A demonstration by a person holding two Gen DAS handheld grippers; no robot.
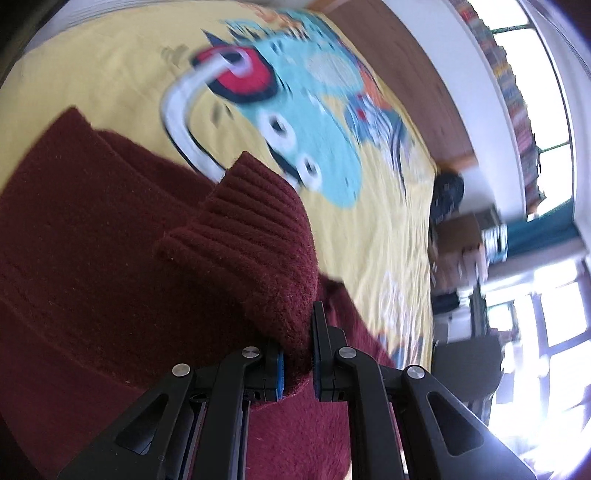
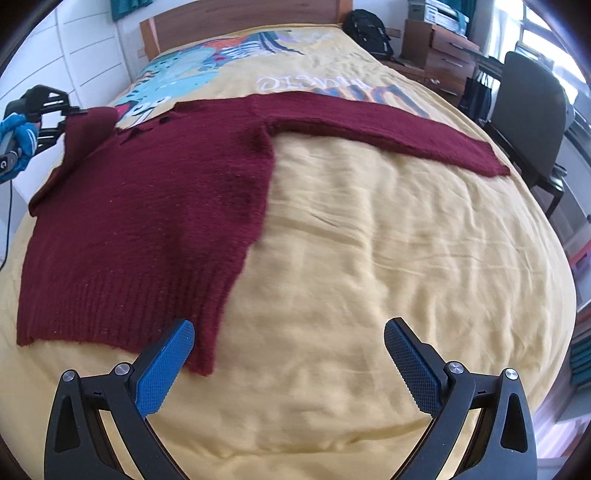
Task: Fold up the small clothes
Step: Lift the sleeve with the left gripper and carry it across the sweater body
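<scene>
Sweater (image 2: pixel 147 206), maroon knit, lies front-up on the yellow bedspread (image 2: pixel 369 277) of a bed with a wooden headboard (image 2: pixel 236 22). 1 sleeve (image 2: pixel 388 129) extends flat toward the right side. The other sleeve (image 1: pixel 258 229) is lifted off the bed, its ribbed cuff pinched between the pressed-together jaws of the left gripper (image 1: pixel 297 354). Right gripper (image 2: pixel 288 362) hangs above the bedspread beside the sweater's hem, jaws spread wide, holding nothing.
</scene>
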